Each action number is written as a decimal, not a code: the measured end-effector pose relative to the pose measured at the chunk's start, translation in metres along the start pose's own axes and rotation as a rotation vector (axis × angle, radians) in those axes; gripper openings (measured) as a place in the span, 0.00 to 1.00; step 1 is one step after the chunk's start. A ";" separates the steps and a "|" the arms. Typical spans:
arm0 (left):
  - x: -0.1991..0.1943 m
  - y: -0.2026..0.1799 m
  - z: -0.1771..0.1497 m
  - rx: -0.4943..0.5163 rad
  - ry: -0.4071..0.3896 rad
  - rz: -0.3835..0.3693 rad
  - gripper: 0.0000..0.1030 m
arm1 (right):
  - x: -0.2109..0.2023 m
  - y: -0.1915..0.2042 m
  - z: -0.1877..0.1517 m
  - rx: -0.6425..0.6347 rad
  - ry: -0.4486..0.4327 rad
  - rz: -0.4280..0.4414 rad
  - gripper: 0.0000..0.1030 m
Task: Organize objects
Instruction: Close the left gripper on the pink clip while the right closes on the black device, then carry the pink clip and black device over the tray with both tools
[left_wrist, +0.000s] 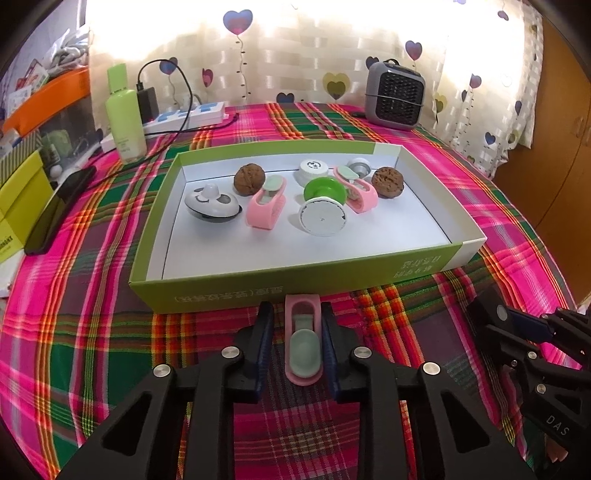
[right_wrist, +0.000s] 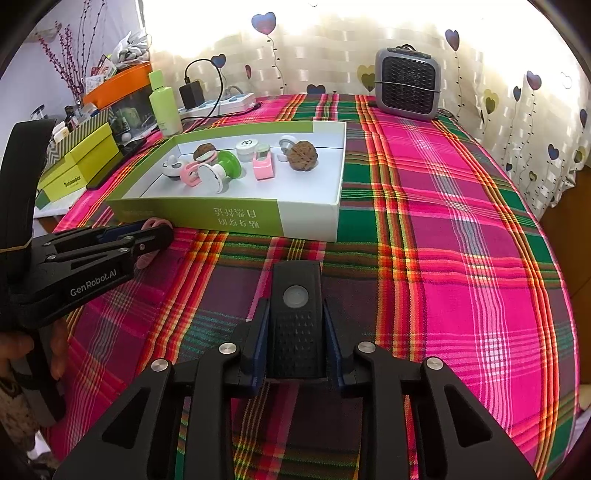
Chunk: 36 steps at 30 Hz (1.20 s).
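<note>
A green-and-white box lid (left_wrist: 295, 275) (right_wrist: 236, 218) lies open on the plaid cloth. It holds two walnuts (left_wrist: 249, 179) (left_wrist: 387, 181), two pink clips (left_wrist: 266, 207) (left_wrist: 356, 190), a green-and-white spool (left_wrist: 322, 210), a white oval gadget (left_wrist: 211, 204), a white cap (left_wrist: 313, 169) and a grey cap (left_wrist: 359, 166). My left gripper (left_wrist: 297, 314) is shut on a third pink clip (left_wrist: 302, 343), just before the box's near wall; it also shows in the right wrist view (right_wrist: 155, 232). My right gripper (right_wrist: 295, 306) is shut on a black rectangular device (right_wrist: 295, 317), right of the left one (left_wrist: 496, 317).
A grey mini heater (left_wrist: 397, 94) (right_wrist: 408, 83) stands at the back. At the left are a green bottle (left_wrist: 125, 118), a power strip with charger (left_wrist: 184, 114), a black phone (left_wrist: 59, 210) and yellow-green boxes (left_wrist: 18, 199). Plaid cloth stretches to the right of the box (right_wrist: 461, 221).
</note>
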<state>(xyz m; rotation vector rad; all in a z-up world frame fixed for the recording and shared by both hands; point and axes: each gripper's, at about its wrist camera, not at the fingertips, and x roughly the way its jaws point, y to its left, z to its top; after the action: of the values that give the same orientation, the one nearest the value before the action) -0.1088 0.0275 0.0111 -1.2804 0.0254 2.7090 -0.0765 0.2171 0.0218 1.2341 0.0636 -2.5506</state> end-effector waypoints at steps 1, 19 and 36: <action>0.000 0.000 0.000 0.001 0.000 0.002 0.21 | 0.000 0.000 0.000 0.000 0.000 0.000 0.27; -0.002 0.003 -0.002 -0.019 0.002 -0.003 0.15 | -0.001 0.000 0.000 0.006 0.000 0.001 0.27; -0.023 0.007 -0.007 -0.024 -0.025 -0.020 0.15 | -0.015 0.008 0.006 0.003 -0.030 0.040 0.27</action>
<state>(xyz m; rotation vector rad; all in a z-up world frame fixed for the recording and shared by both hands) -0.0905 0.0176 0.0241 -1.2463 -0.0229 2.7159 -0.0699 0.2122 0.0374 1.1867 0.0281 -2.5351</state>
